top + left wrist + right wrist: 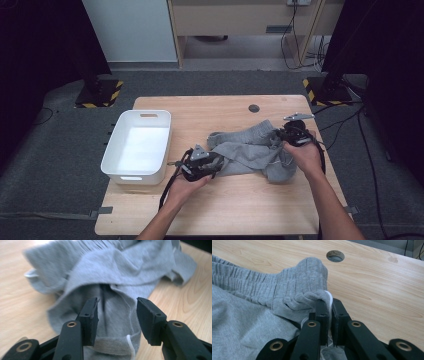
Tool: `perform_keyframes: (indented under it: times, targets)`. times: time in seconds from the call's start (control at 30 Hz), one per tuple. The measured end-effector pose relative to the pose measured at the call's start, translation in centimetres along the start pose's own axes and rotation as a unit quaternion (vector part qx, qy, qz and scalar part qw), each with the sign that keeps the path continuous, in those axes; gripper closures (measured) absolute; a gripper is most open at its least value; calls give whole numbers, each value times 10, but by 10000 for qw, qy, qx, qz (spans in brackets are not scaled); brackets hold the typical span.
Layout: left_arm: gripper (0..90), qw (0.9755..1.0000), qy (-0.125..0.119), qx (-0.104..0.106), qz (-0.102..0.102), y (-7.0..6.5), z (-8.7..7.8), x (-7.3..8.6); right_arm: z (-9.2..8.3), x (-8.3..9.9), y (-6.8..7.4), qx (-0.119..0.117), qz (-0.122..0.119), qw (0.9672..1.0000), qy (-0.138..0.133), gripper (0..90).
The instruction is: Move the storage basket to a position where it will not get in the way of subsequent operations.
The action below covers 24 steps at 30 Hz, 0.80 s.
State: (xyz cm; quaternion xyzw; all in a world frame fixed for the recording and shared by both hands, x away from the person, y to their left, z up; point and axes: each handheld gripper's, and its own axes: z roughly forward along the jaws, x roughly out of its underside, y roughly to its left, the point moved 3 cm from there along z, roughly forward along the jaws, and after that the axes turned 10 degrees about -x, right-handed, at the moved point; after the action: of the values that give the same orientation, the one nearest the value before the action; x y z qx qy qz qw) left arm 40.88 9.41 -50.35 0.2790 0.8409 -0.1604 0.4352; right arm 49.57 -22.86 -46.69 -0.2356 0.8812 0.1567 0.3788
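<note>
So my right gripper (328, 315) pinches the floppy grey shorts (250, 150) at the waistband, left gripper (117, 312) spread near 8 o'clock; grab thick hems.

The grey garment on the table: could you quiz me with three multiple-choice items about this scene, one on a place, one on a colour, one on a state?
1. Where does the white bin stand, seen from the high view?
A. left of the grey garment
B. right of it
C. on top of it

2. What colour is the garment's drawstring?
A. red
B. white
C. black

3. How do the right tongs stand?
A. wide open
B. clamped on the garment
C. shut on nothing

Answers: 1 A, the bin sits at the table's left edge; 2 B, a white cord shows; 3 B, fabric and cord are pinched between them.
</note>
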Motion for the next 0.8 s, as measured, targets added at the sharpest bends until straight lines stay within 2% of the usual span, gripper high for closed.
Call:
perform_keyframes:
  times: [0.13, 0.3, 0.5, 0.6, 0.7, 0.73, 0.8]
  targets:
    - [533, 9998, -95, -69, -138, 11, -4, -4, 0, 1, 0, -11, 14, 10000, 7, 857]
    - [530, 9995, -85, -254, -154, 20, -3, -7, 0, 1, -1, -2, 24, 10000, 23, 856]
    - [518, 9982, 276, -540, -43, 32, 16, -3, 0, 1, 1, -33, -7, 10000, 43, 854]
    - [513, 9971, 481, -587, -52, 37, 28, 1, 1, 1, 2, -50, -22, 10000, 43, 854]
    - [491, 9964, 579, -601, -112, 39, 39, 2, 1, 2, 3, -63, -12, 10000, 59, 854]
    - [497, 9965, 597, -577, -135, 39, 41, 2, 1, 2, 3, -72, -36, 10000, 59, 854]
    - [583, 9967, 617, -519, -83, 36, 44, 0, 2, 2, 4, -88, -47, 9999, 59, 855]
